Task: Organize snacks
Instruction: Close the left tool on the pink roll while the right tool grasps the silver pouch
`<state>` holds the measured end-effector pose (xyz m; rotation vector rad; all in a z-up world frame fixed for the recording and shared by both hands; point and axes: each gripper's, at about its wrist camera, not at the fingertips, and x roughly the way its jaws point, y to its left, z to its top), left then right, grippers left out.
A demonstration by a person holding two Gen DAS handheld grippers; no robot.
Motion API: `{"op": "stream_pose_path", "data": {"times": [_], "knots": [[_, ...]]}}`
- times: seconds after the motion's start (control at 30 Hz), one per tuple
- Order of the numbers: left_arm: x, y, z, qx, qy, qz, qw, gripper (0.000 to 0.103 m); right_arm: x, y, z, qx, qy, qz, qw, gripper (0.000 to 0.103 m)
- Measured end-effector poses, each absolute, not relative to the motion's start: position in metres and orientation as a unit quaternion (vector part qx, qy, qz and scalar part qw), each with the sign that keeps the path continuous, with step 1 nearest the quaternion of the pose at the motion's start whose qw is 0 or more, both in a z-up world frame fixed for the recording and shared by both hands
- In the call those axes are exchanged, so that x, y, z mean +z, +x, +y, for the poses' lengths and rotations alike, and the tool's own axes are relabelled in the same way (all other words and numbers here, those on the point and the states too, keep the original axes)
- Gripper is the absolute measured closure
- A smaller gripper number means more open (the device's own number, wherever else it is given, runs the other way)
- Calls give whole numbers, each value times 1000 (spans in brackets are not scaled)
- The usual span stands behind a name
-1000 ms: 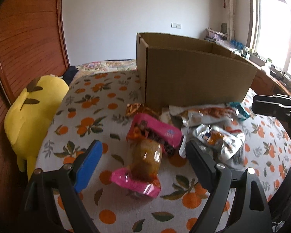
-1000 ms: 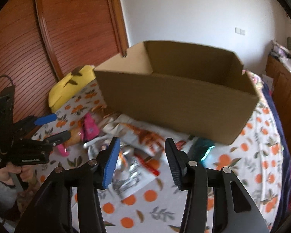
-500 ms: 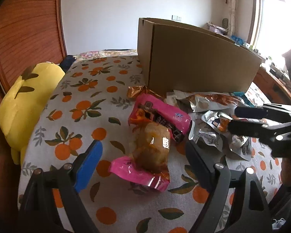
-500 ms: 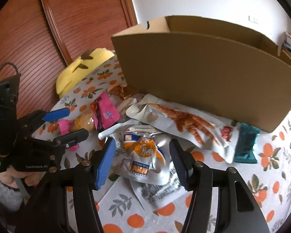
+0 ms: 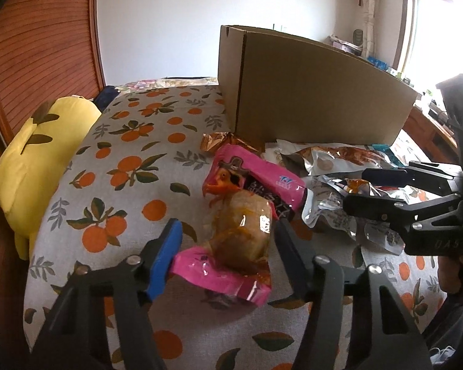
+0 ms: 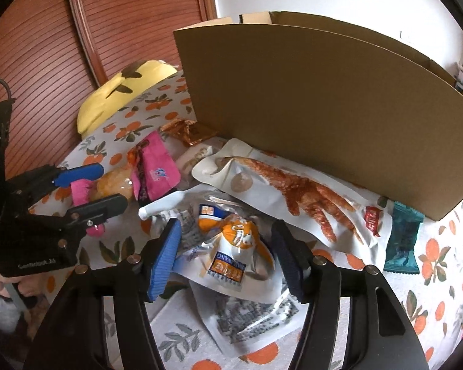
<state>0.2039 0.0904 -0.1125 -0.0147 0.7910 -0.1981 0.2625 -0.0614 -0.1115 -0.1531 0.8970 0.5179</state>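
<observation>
A pile of snack packets lies in front of a brown cardboard box (image 5: 308, 92) (image 6: 308, 98). My left gripper (image 5: 226, 240) is open, its fingers either side of a pink-ended clear packet with a golden snack (image 5: 240, 240). A second pink packet (image 5: 256, 182) lies just behind it. My right gripper (image 6: 226, 243) is open around a silver and orange pouch (image 6: 234, 246). A white pouch picturing a chicken foot (image 6: 293, 185) and a teal packet (image 6: 402, 240) lie by the box. The left gripper also shows in the right wrist view (image 6: 91, 185).
A yellow plush toy (image 5: 31, 157) lies at the bed's left edge beside a wooden panel wall (image 5: 40, 46). An orange foil wrapper (image 5: 219, 141) sits at the box corner. The orange-patterned bed cover (image 5: 123, 169) spreads to the left. A window and cluttered shelf are at the right.
Both grippers moved down and forward onto the pile. The left now straddles the golden snack packet; the right now straddles the silver and orange pouch. Both stay open.
</observation>
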Motion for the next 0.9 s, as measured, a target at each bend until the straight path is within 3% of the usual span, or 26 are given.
{"op": "stream_pose_path", "data": {"times": [0.5, 0.53, 0.6, 0.77, 0.9], "knots": [[-116, 206, 90, -96, -8, 397, 913, 45, -118, 276, -75, 252, -27, 452, 856, 29], [-117, 206, 90, -96, -7, 398, 912, 45, -118, 275, -75, 252, -25, 453, 855, 30], [-116, 206, 89, -96, -5, 396, 913, 46, -117, 274, -76, 255, -24, 452, 854, 41], [-115, 205, 87, -94, 1, 391, 916, 46, -116, 266, -76, 257, -28, 452, 854, 43], [-114, 206, 87, -94, 2, 391, 915, 41, -115, 260, -75, 262, -27, 451, 853, 44]]}}
